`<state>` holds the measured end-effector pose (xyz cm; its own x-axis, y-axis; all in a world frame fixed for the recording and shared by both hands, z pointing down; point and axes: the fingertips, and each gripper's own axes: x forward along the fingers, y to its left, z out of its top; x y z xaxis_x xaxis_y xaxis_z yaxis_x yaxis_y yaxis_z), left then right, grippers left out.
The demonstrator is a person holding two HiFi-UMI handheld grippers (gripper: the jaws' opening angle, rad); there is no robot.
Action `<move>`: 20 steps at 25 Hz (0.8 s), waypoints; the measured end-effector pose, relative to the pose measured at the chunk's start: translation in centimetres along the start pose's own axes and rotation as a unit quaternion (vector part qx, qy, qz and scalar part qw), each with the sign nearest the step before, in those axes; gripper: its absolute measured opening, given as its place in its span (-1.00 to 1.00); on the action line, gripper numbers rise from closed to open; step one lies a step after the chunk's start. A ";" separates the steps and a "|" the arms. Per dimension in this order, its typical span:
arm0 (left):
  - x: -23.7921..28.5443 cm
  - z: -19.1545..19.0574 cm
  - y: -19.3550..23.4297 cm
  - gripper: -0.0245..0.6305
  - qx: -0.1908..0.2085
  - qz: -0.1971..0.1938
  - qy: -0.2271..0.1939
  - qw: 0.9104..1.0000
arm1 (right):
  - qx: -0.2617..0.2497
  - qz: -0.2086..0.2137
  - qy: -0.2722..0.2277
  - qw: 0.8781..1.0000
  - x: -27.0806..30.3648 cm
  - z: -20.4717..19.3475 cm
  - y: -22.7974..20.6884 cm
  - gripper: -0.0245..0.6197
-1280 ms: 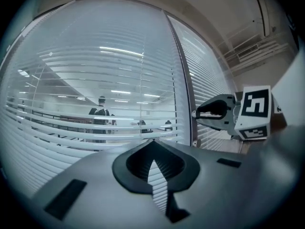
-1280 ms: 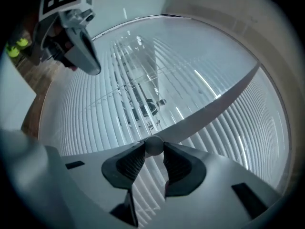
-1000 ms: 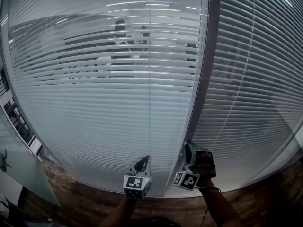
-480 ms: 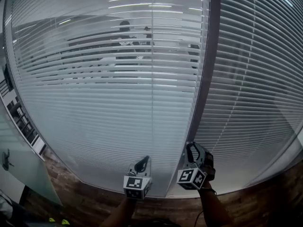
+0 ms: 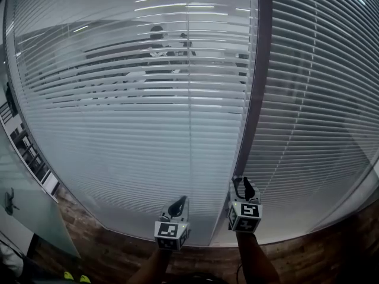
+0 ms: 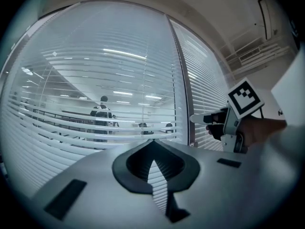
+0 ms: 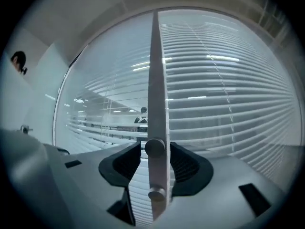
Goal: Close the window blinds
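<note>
Only the view from your right gripper (image 5: pixel 243 183) showed the knob (image 7: pixel 155 148) on the window post (image 7: pixel 156 80) between its jaws, which had just been opening and stood clear of it. Your left gripper (image 6: pixel 152 141) had its jaws together, empty. The blinds (image 5: pixel 118 111) hung directly ahead.

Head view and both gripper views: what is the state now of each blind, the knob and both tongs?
Left blind: lowered, slats partly open; people show through its upper part.
Right blind: lowered, slats look closed.
Knob: not gripped.
Right tongs: open, jaws just opened, with the Knob between them.
Left tongs: shut, empty.
</note>
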<state>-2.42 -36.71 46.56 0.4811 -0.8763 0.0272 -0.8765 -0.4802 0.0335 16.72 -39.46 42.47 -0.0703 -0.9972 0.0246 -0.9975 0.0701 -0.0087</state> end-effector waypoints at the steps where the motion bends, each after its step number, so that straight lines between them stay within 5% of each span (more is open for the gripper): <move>1: 0.0 -0.1 -0.1 -0.93 0.000 -0.001 0.000 1.000 | 0.030 0.001 0.002 1.000 0.0 -0.2 -0.2 -0.38; 4: 0.0 -0.4 -0.1 -0.93 0.002 -0.007 -0.002 1.000 | 0.080 0.006 -0.008 0.997 0.2 -0.4 -0.4 -0.47; 10: -0.2 0.0 0.5 -0.93 0.003 0.003 -0.004 1.000 | 0.088 0.010 -0.028 0.996 0.4 -0.4 -0.3 -0.52; 20: -0.8 0.9 -0.1 -0.93 0.003 0.000 -0.022 1.000 | -0.056 0.004 -0.023 0.998 0.3 -0.4 0.1 -0.52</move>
<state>-2.70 -36.03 45.60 0.4805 -0.8768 -0.0174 -0.8764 -0.4808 0.0273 16.60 -39.78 42.85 -0.0800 -0.9966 -0.0218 -0.9917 0.0774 0.1026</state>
